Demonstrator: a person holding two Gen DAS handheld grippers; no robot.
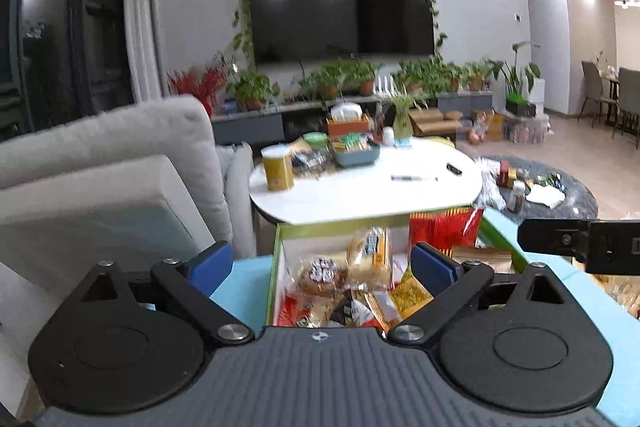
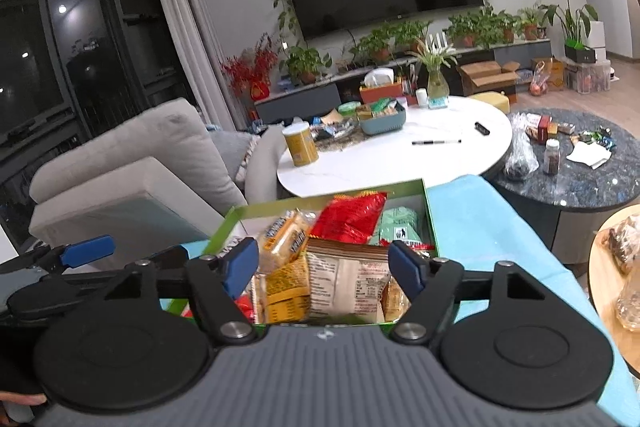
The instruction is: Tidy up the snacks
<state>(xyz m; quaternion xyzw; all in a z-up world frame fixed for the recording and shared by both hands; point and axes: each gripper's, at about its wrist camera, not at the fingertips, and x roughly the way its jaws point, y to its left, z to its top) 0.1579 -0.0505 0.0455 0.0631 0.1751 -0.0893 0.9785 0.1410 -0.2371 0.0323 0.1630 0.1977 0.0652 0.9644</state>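
A green-rimmed box full of snack packets stands on a light blue cloth. In it lie a red packet, a yellow bread packet, a mint-green packet and a beige packet with printed text. My left gripper is open and empty above the box's near left part. My right gripper is open and empty above the box's near edge, over the beige packet. The left gripper also shows at the left edge of the right wrist view.
A white oval table behind the box carries a yellow can, a blue basket of snacks and a pen. A dark round table stands right. A grey sofa is left. A wooden tray with packets is at far right.
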